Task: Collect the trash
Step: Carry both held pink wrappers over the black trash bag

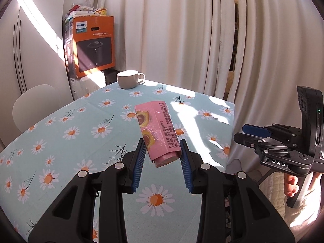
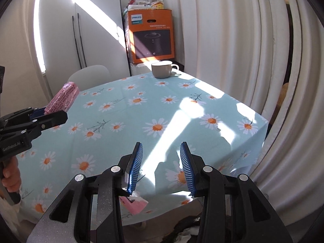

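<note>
Gripping the pink wrapper [image 1: 157, 133] in my left gripper [image 1: 163, 149], I tilt it above the daisy tablecloth [image 1: 70, 141]; my right gripper [image 2: 161, 156] angles downward, jaws parted, empty.

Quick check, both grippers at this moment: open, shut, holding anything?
Left gripper: shut on the pink wrapper, held above the table.
Right gripper: open, nothing between its pads.

The orange box [image 1: 92, 45] in the far corner reads "PHILIPS". The right gripper's [image 1: 255, 132] body carries "DAS" — the left gripper's [image 2: 51, 114] body "GenRobot.AI". The pink wrapper [image 1: 158, 129] bears red Chinese print, seemingly ingredient text — too small to read.
</note>
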Available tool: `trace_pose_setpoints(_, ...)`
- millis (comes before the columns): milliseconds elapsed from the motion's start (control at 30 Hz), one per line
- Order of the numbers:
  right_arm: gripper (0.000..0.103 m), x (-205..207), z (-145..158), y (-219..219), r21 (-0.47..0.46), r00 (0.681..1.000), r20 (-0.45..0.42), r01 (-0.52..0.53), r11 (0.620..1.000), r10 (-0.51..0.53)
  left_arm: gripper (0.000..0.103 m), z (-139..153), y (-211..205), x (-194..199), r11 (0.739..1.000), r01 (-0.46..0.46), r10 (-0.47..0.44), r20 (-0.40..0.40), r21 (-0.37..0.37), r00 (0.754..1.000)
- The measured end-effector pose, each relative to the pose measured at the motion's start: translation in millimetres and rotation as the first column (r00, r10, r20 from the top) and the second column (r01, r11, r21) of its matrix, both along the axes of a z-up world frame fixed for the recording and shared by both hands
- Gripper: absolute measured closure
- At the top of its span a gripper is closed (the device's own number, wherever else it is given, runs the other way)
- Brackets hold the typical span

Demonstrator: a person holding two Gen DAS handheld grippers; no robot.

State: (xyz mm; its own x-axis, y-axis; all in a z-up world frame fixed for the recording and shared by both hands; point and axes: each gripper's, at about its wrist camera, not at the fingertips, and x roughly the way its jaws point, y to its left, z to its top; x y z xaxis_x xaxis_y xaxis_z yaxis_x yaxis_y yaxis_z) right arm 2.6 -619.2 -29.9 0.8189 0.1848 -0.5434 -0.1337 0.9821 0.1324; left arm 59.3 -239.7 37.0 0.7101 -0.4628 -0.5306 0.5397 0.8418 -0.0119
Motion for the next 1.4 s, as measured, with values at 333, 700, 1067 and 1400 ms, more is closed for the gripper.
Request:
trace_pose_setpoints(333, 0.030, -10, -34, 6, 0.027, 0.993, -0.040, -0.106, 0.994, 0.107, 0.068, -11, 4, 10, 1.000, -0.014, 0.014, -0.036, 0.002, 0.999)
trace_pose_setpoints(700, 0.073, -7, -56, 38, 0.024, 0.974, -0.061, -0.217, 0.976, 0.218, 0.068, -16, 7, 10, 0.999, -0.027, 0.028, -0.033, 0.026, 0.999)
trace_pose_setpoints(1067, 0.080, -24, -40, 8, 0.038, 0.992, 0.002, -0.126, 0.991, 0.126, 0.068, -12, -4, -6, 1.000, 0.027, -0.026, -0.033, 0.012, 0.999)
trace_pose_setpoints(1400, 0.080, -68, -17, -39, -0.016, 0.999, 0.040, -0.005, 1.000, 0.006, 0.068, -22, -50, -33, 0.985, 0.171, -0.170, -0.019, 0.016, 0.985)
